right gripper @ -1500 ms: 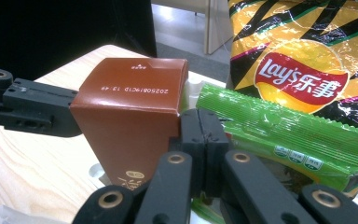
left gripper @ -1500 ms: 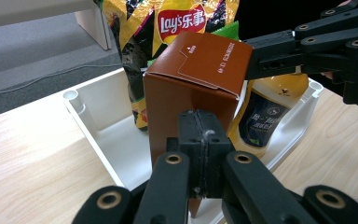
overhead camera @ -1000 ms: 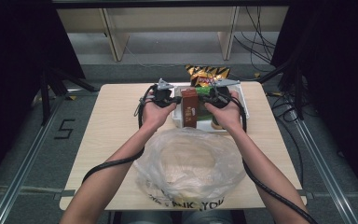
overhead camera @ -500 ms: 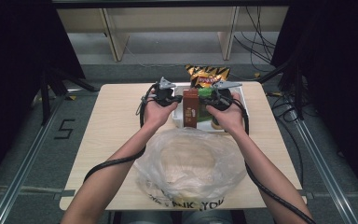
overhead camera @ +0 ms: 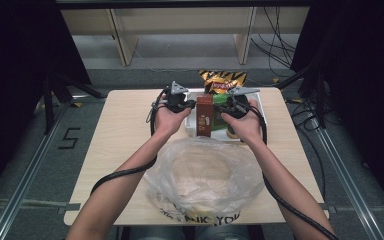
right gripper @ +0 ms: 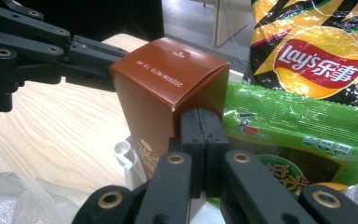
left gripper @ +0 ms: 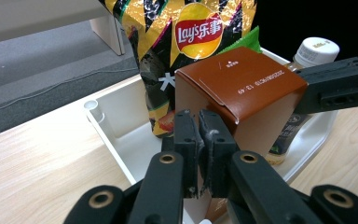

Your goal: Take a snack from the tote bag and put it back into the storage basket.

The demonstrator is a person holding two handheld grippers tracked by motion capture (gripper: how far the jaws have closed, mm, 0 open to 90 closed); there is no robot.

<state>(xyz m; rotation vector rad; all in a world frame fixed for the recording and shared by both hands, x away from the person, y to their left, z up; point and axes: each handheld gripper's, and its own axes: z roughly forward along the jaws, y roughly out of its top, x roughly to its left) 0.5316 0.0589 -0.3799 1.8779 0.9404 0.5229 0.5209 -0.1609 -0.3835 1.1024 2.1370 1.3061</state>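
High view: the left tongs (overhead camera: 192,106) and right tongs (overhead camera: 219,106) press on opposite sides of a brown box (overhead camera: 204,116), which stands upright between them at the near edge of a white tray (overhead camera: 260,102). A chip bag (overhead camera: 223,81) stands just beyond both tongs at the tray's far side. A clear plastic bag (overhead camera: 205,177) lies open on the worktop (overhead camera: 120,135), near the forearms on the person's side of the tongs.

Left gripper view: the left tongs (left gripper: 199,140) have their jaws almost together, with nothing between them; they have just been opening slightly. The tips rest against the box (left gripper: 242,100) on its near face. The right tongs (left gripper: 307,95) meet the box from the far side. The chip bag (left gripper: 186,51) stands just behind the box, in the tray (left gripper: 116,126). A bottle (left gripper: 314,51) with a white cap stands beyond the right tongs.

Right gripper view: the right tongs (right gripper: 204,135) are fully closed and empty, tips against the box (right gripper: 161,100) at its near corner. The left tongs (right gripper: 107,70) touch the box's opposite side. A green packet (right gripper: 303,140) lies just right of the closed jaws, and the chip bag (right gripper: 321,56) is behind it.
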